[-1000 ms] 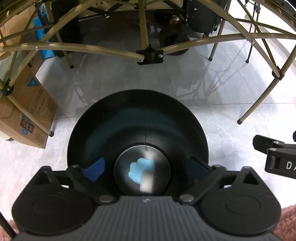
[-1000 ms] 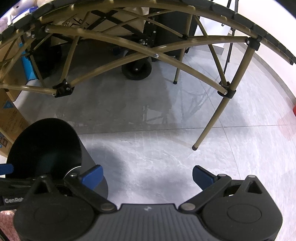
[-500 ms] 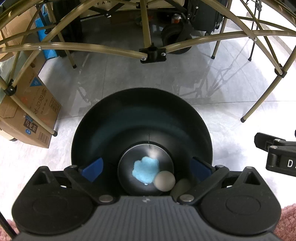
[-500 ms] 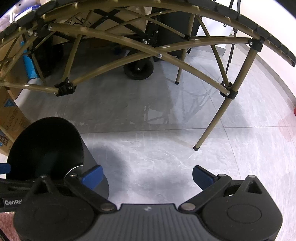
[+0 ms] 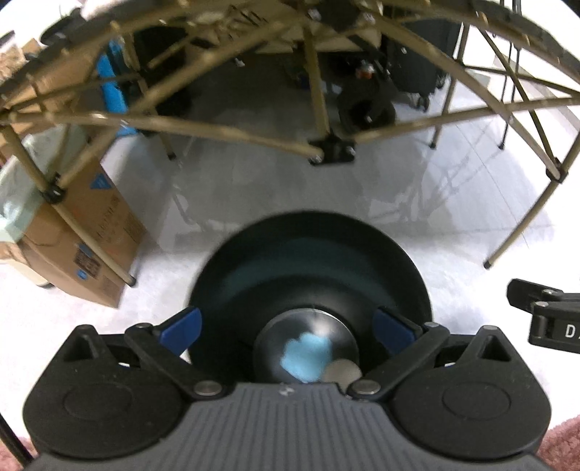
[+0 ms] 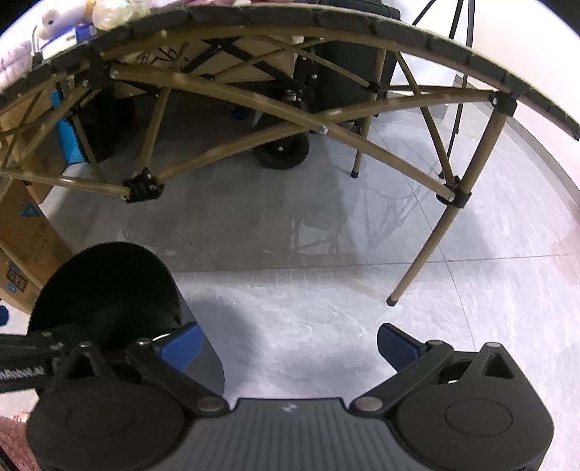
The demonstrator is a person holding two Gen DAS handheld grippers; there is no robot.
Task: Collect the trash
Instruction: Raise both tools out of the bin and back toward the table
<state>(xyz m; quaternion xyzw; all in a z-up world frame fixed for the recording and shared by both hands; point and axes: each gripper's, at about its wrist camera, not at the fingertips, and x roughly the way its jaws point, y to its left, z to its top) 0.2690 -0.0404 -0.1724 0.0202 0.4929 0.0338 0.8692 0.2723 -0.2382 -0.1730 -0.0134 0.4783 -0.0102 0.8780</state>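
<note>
Trash first: a crumpled light-blue scrap (image 5: 302, 353) sits at the bottom of the black bin (image 5: 311, 253), and a small pale round ball (image 5: 342, 371) lies touching its right edge. Both are deep inside, resting on the shiny round base, and a bit blurry in the left wrist view.

The left gripper (image 5: 286, 326) hangs right over the bin's mouth with its blue-tipped fingers (image 5: 181, 326) spread wide, one on each side of the opening, nothing between them. The right gripper (image 6: 288, 342) is spread wide as well, also holding nothing, and it hovers over bare grey floor tile (image 6: 308, 297) just to the right of the bin (image 6: 108, 290). Its left blue tip overlaps the bin's side in the right wrist view, but I can't tell if it really touches.

The bin stands upright on the floor in front of a folding table (image 6: 326, 32) with tan metal legs crossing underneath. A cardboard box (image 5: 83, 239) sits on the floor to the left of the bin, under the frame. Part of the right gripper's black body (image 5: 547, 315) pokes into the left view at the right edge. A pink rug (image 5: 562, 445) shows at the bottom corner.
</note>
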